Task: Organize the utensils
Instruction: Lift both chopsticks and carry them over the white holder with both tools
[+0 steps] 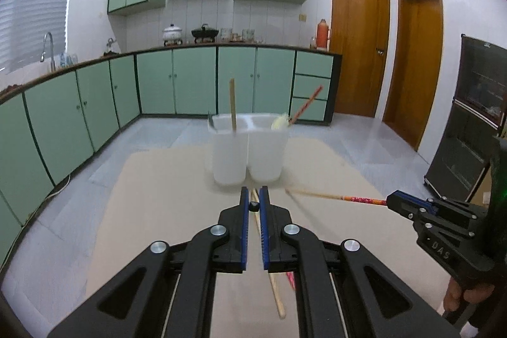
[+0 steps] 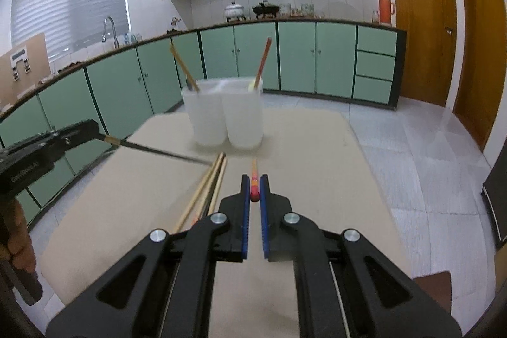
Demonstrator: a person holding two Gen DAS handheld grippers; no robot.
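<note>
Partway: white two-cup holder [image 1: 247, 148] on table [image 1: 158, 195] has several utensils, left gripper [image 1: 254, 205] pinches dark chopstick [image 2: 164, 151], right gripper [image 2: 254, 195] pinches red-patterned chopstick [image 1: 332, 196], loose chopsticks [image 2: 206, 192] remain.

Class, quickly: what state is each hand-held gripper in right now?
Left hand-held gripper: shut on dark chopstick.
Right hand-held gripper: shut on red chopstick.
</note>
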